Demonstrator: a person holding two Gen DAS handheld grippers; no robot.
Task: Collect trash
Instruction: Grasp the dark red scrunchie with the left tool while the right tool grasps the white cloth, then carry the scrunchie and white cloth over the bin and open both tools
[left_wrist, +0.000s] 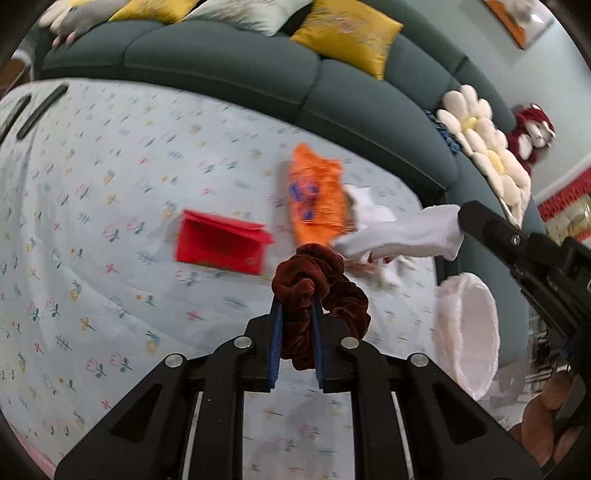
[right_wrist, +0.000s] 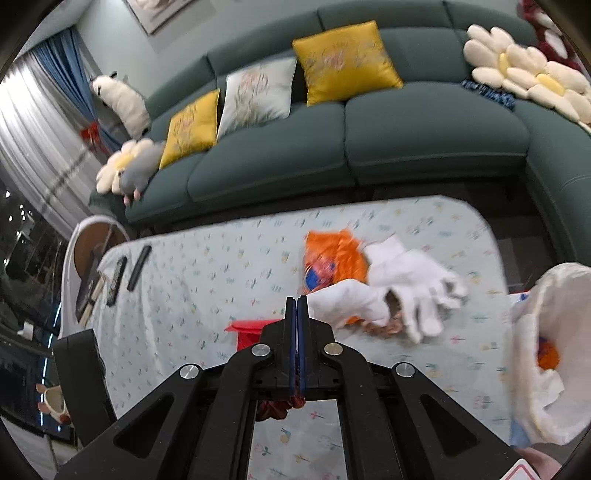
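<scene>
Left hand-held gripper (left_wrist: 297, 295) pinching dark red velvet scrunchie (left_wrist: 321, 291) above the counter (left_wrist: 110, 166); soft, light, bunched fabric grips easily. Right hand-held gripper (right_wrist: 297, 301) pressed together on a white cloth (right_wrist: 347, 299), limp, hanging. Orange wrapper (left_wrist: 317, 195), crinkly, lies near the far edge.

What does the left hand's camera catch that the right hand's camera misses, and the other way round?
Only the left view shows the dark red scrunchie pinched in the left gripper.

Only the right view shows the window curtains and the orange scrap inside the white bag.

Both show the green sofa, orange wrapper, red envelope and white glove on the flowered tablecloth.
</scene>
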